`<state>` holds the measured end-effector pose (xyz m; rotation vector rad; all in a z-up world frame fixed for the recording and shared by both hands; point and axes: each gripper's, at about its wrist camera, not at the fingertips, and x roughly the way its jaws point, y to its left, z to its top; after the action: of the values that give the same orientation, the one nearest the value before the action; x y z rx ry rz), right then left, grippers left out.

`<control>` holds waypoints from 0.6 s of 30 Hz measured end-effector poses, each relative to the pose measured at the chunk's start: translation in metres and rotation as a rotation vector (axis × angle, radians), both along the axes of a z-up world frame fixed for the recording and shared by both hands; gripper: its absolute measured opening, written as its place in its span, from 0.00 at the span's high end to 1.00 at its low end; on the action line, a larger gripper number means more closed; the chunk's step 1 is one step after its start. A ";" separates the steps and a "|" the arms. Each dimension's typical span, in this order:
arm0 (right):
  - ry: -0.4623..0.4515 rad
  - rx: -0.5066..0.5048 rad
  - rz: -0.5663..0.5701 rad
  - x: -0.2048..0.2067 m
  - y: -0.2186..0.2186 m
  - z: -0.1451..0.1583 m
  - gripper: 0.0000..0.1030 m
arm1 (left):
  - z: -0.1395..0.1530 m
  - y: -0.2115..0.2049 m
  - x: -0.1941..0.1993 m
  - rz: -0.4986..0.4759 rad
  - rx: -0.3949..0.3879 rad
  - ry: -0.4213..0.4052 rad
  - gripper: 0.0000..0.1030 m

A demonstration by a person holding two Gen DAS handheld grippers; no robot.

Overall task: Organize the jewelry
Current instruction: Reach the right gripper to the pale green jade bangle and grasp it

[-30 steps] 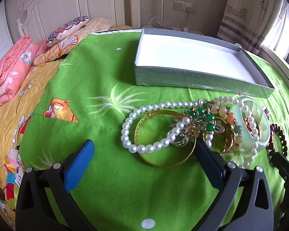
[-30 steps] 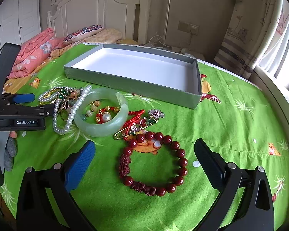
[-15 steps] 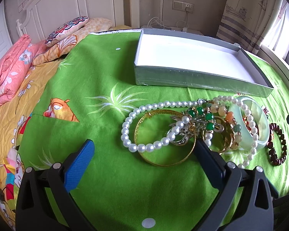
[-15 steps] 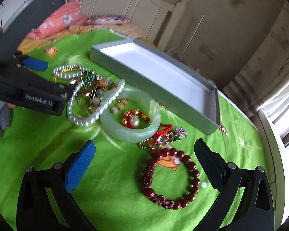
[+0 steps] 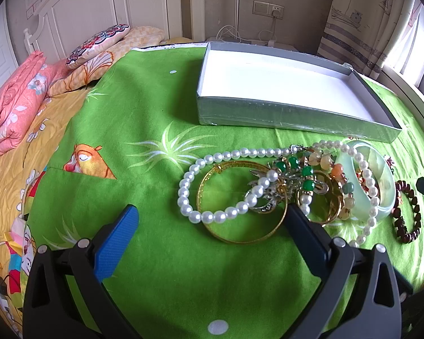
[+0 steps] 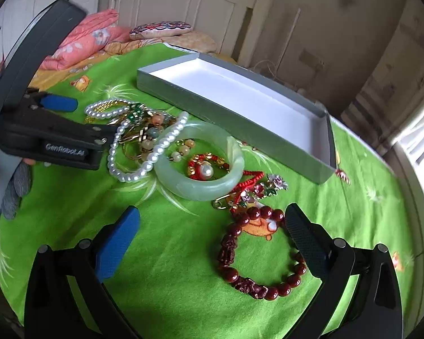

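A heap of jewelry lies on the green cloth: a pearl necklace [image 5: 195, 214], a gold bangle [image 5: 240, 238], a pale jade bangle [image 5: 385, 186] [image 6: 198, 189], a dark red bead bracelet [image 6: 240, 276] [image 5: 407, 234] and a brooch with red cord [image 6: 251, 189]. An empty grey box [image 5: 282, 118] [image 6: 240, 118] with a white inside stands behind them. My left gripper [image 5: 212, 223] is open and empty, just short of the gold bangle; it also shows in the right wrist view [image 6: 67, 121]. My right gripper [image 6: 212, 223] is open and empty, close over the red bracelet.
Pink folded quilt [image 5: 11, 107] and pillows [image 5: 99, 42] lie at the far left by the white headboard. A curtain [image 5: 361, 19] and window sill are at the right. The bed edge drops off on the left.
The right gripper has moved forward and rolled, closing in on the red bracelet and jade bangle. The left gripper has barely moved. Nothing has been picked up.
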<state>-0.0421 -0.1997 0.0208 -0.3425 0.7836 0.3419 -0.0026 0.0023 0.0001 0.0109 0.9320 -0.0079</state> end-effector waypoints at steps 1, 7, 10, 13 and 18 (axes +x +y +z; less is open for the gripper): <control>0.009 0.018 -0.006 0.001 -0.003 0.000 0.05 | 0.000 0.000 0.000 0.000 0.000 0.000 0.02; 0.050 0.084 -0.025 0.007 -0.011 0.000 0.05 | 0.000 0.000 0.000 -0.001 0.000 0.000 0.02; 0.067 0.095 -0.035 0.011 -0.013 -0.002 0.05 | 0.000 -0.003 -0.002 -0.001 0.001 0.001 0.02; 0.072 0.103 -0.035 0.011 -0.014 -0.002 0.05 | 0.000 -0.003 -0.002 -0.002 0.001 0.004 0.02; 0.068 0.127 -0.047 0.012 -0.018 0.000 0.05 | 0.000 -0.002 0.001 -0.009 0.005 0.015 0.02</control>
<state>-0.0302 -0.2180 0.0208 -0.1938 0.8316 0.3587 -0.0013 0.0003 0.0001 0.0195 0.9468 -0.0143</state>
